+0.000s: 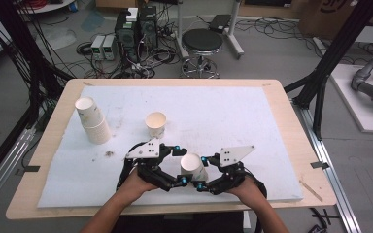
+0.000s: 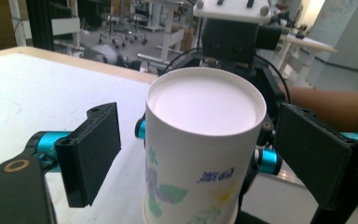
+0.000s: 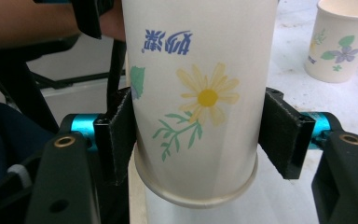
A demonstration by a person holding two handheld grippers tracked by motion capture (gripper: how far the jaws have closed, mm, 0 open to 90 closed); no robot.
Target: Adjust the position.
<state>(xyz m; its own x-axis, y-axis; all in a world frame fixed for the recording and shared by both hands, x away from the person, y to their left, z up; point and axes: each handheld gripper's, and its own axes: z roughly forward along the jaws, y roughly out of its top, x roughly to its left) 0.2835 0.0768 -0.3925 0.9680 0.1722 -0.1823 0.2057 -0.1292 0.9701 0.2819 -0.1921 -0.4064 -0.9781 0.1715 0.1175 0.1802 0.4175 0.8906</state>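
A white paper cup with a flower print [image 1: 193, 166] is mouth down near the front edge of the table, between my two grippers. My right gripper [image 1: 202, 172] is shut on it: in the right gripper view both pads [image 3: 282, 135] press the sides of the paper cup [image 3: 200, 70], low near its rim. My left gripper [image 1: 180, 165] is open around the same cup; in the left gripper view its pads [image 2: 93, 154] stand clear of the paper cup [image 2: 205, 140] on both sides. I cannot tell whether the cup rests on the mat.
An upright flowered cup [image 1: 156, 124] stands mid-table, also in the right gripper view [image 3: 340, 39]. A short stack of cups [image 1: 93, 121] leans at the left. The white mat [image 1: 252, 121] covers the wooden table. A stool [image 1: 202, 43] and cabling sit beyond.
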